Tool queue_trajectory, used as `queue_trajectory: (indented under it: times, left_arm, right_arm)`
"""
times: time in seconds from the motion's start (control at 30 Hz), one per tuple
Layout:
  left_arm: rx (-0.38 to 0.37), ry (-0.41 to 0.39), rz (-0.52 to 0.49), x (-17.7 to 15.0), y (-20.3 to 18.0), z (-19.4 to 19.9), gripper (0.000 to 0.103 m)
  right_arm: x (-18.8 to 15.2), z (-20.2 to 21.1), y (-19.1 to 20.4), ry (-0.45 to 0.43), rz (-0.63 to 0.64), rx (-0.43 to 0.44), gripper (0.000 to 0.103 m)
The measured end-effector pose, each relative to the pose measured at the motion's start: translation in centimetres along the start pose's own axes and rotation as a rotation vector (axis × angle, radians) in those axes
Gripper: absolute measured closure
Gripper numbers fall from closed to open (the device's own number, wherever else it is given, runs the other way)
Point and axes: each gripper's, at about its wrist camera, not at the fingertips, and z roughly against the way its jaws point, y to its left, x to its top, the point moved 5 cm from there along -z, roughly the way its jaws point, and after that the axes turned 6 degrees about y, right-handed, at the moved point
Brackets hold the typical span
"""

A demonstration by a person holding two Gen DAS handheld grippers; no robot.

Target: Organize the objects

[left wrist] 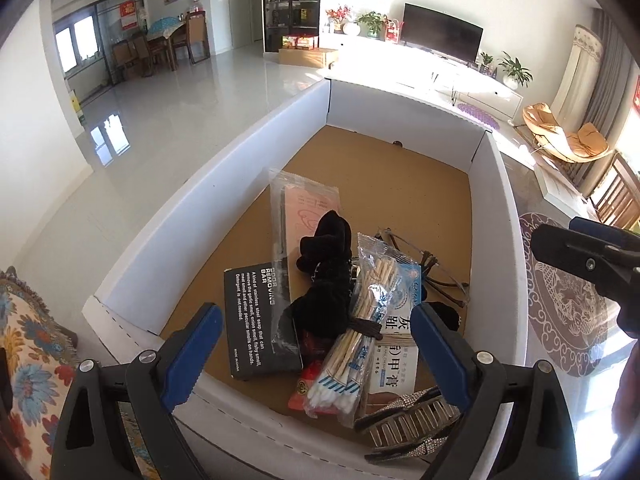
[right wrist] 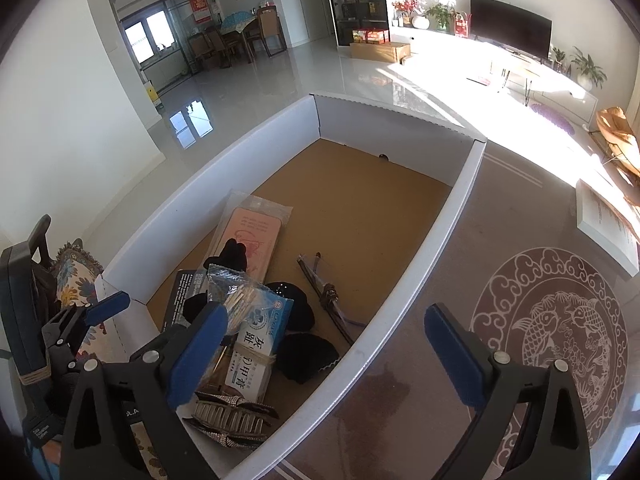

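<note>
A white box [left wrist: 200, 220] [right wrist: 420, 264] with a brown cardboard floor holds a pile at its near end. The pile has a cotton swab pack [left wrist: 360, 332] [right wrist: 236, 296], a black soap box [left wrist: 248, 320] [right wrist: 184, 300], a pink packet in a clear sleeve [left wrist: 304, 208] [right wrist: 252, 232], a black cloth [left wrist: 328, 272] [right wrist: 234, 254], folded glasses [left wrist: 432, 268] [right wrist: 328, 300], an ointment box [left wrist: 394, 360] [right wrist: 252, 360] and a rhinestone hair claw [left wrist: 408, 424] [right wrist: 232, 420]. My left gripper [left wrist: 314, 320] hangs open above the pile, holding nothing. My right gripper [right wrist: 326, 316] is open and empty, straddling the box's right wall.
The box sits on a table [right wrist: 460, 240] with a round fish pattern [right wrist: 552, 340]. A white book [right wrist: 604, 224] lies at the table's far right. A floral cushion [left wrist: 28, 340] is at the left. The box's far half is bare cardboard.
</note>
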Motion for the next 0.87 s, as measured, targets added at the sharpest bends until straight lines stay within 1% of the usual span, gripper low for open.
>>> queue_trajectory:
  times: [0.07,0.1,0.23,0.33,0.47,0.6,0.73,0.87]
  left_arm:
    - [0.049,-0.022,-0.017,0.0,-0.2,0.7,0.007]
    - [0.061,-0.024,-0.025,-0.1,-0.2,0.9,0.007]
    - [0.077,-0.026,-0.032,-0.3,-0.2,1.5,0.007]
    - [0.077,-0.024,-0.022,-0.2,0.1,1.4,0.007]
    - [0.076,-0.017,-0.011,-0.2,0.3,1.3,0.007]
    - [0.076,-0.020,-0.011,-0.2,0.2,1.3,0.007]
    - [0.066,-0.021,-0.002,-0.2,0.3,1.1,0.007]
    - [0.053,-0.041,0.036,-0.3,1.0,1.2,0.007]
  right_arm:
    - [-0.1,-0.1,0.6,0.002,0.024,-0.015,0.002]
    - [-0.1,-0.2,0.9,0.003,0.034,-0.026,0.002]
    - [-0.1,-0.5,1.3,0.011,0.040,-0.044,0.002]
    - [-0.1,-0.9,1.5,0.017,0.034,-0.040,0.002]
    - [-0.2,-1.4,1.6,0.031,0.042,-0.063,0.002]
    - [-0.3,-1.7,1.6,0.039,0.047,-0.064,0.002]
    - [-0.4,-1.9,1.7,0.038,0.044,-0.060,0.002]
    - [-0.4,-1.6,1.5,0.022,0.023,-0.050,0.002]
